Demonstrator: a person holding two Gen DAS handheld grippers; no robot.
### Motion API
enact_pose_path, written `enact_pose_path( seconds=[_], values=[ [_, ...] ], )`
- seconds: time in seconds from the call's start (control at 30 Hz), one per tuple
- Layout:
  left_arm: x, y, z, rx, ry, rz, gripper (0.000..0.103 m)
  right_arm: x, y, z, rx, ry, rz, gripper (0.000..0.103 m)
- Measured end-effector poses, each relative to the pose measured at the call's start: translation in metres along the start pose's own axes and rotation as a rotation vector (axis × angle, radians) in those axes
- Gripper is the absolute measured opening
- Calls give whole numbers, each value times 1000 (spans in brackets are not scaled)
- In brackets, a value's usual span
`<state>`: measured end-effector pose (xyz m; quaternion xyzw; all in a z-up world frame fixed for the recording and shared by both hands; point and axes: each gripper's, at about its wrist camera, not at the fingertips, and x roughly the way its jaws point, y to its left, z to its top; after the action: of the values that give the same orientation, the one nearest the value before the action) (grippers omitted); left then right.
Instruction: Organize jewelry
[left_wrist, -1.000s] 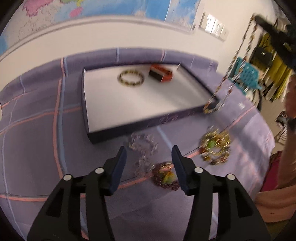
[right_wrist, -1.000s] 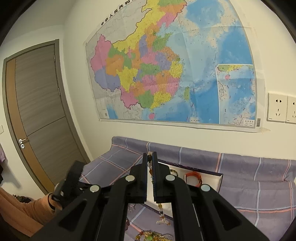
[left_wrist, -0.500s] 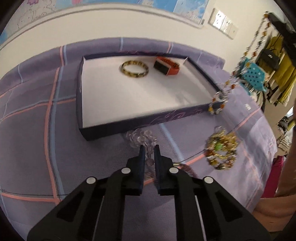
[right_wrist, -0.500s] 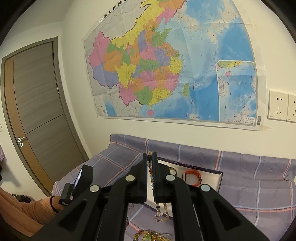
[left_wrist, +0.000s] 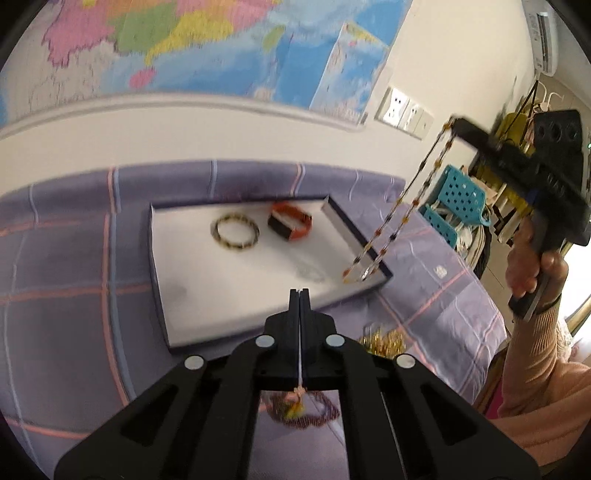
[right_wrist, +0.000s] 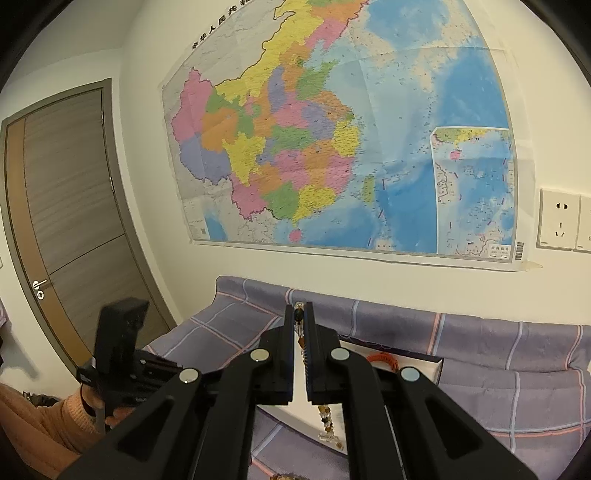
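**Two strands in the air, both swinging toward the tray**

Risks, as judged from here:
- The necklace (left_wrist: 397, 218) hangs long from the right gripper (right_wrist: 299, 314) and is motion-blurred. Its lower loop sits over the tray's (left_wrist: 162, 295) near right corner; if lowered while swinging, it may drape across the rim or land on the cloth (left_wrist: 66, 295) instead of inside.
- The left gripper (left_wrist: 299, 293) pinches only a thin pale thread. A slip would drop the tasselled, dark-beaded piece (left_wrist: 299, 408) back onto the cloth.
- The two strands hang near each other and could tangle.

Positions:
- Right fingers nearly closed, a narrow gap between them, beads clamped at the tips; the strand runs down between them and out below.
- Left fingers fully closed on the thread, which runs along their seam; the tassel hangs below the gripper, short of the tray.
- Bangle (left_wrist: 235, 232) and orange band (left_wrist: 290, 225) already lie at the tray's far end.
- A gold piece (left_wrist: 382, 339) lies on the cloth, just outside the tray.
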<state>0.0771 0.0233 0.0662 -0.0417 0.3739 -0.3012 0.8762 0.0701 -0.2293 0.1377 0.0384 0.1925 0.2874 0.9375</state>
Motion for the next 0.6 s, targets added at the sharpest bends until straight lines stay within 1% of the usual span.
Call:
enact_pose_path(
  seconds=[0.07,0.1,0.13,0.17,0.23,0.27,0.3,0.33,0.37,0.47,0.5,0.57,0.6],
  values=[
    [-2,-1,4,14,1,-4,1,2,-2,1,6,1,5,3],
    [0,-2,3,25,17,-15,3,4,-2,0,8,2,6,3],
    [0,-2,1,30,20,-3,10,4,-2,0,7,3,7,3],
    [2,-4,-5,48,24,25,16,5,-2,-1,8,5,10,3],
    [11,-7,-19,85,67,49,51,6,-3,-2,8,12,13,3],
    [17,-7,-29,98,94,59,56,7,-3,-3,8,15,13,3],
    [22,-8,-37,111,111,71,59,8,-3,-4,8,18,15,3],
    [29,-8,-44,129,132,87,60,8,-3,-4,7,21,16,3],
    [39,-9,-52,152,160,125,60,9,-3,-5,6,24,15,3],
    [59,-7,-65,176,202,174,62,11,-3,-7,6,27,16,3],
    [65,-6,-68,178,220,184,60,11,-3,-7,8,28,16,3],
    [75,-3,-72,168,248,190,50,12,-3,-9,9,32,15,3],
    [78,-1,-73,165,248,199,45,12,-3,-9,8,34,12,3]
  ],
)
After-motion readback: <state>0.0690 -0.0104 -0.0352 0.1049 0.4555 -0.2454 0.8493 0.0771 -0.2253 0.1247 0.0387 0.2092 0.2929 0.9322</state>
